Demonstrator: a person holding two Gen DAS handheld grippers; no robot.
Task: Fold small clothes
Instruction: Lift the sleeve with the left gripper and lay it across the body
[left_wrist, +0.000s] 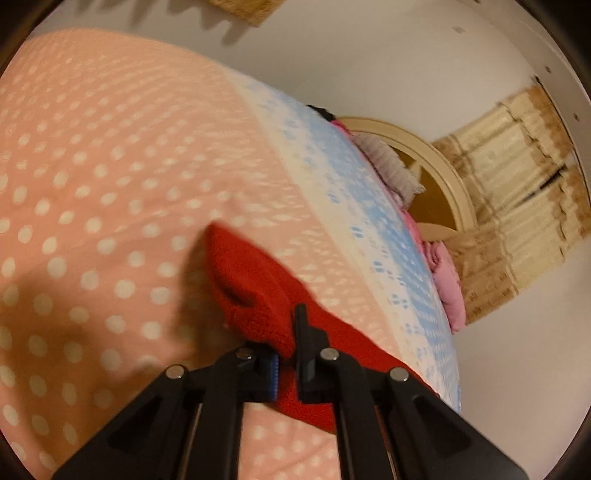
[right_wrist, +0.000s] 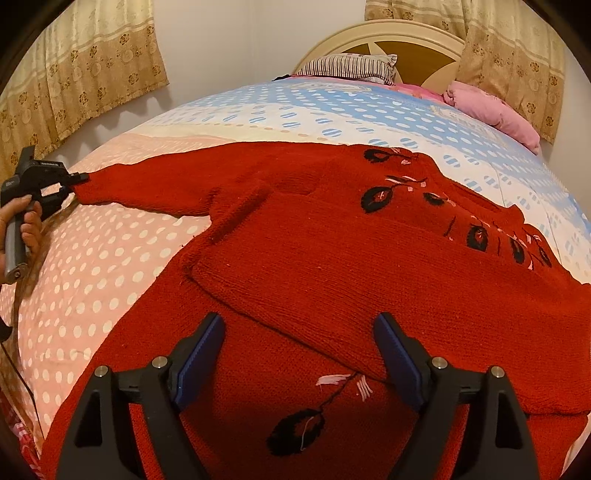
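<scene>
A red knitted sweater (right_wrist: 332, 251) with black and pink embroidery lies spread on the bed, one sleeve folded across its body. Its other sleeve (right_wrist: 155, 184) stretches out to the left. My left gripper (left_wrist: 290, 354) is shut on the cuff of that sleeve (left_wrist: 251, 284), which bunches up just beyond the fingers. In the right wrist view the left gripper (right_wrist: 75, 181) shows at the far left, held by a hand (right_wrist: 27, 221). My right gripper (right_wrist: 299, 354) stands open just above the sweater's lower part, with nothing pinched between its blue pads.
The bed has a pink polka-dot cover (right_wrist: 103, 266) nearby and a blue-and-white cover (right_wrist: 332, 110) further off. A striped pillow (right_wrist: 347, 66) and a pink pillow (right_wrist: 495, 110) lie by the headboard (right_wrist: 413, 44). Patterned curtains (right_wrist: 81, 70) hang on both sides.
</scene>
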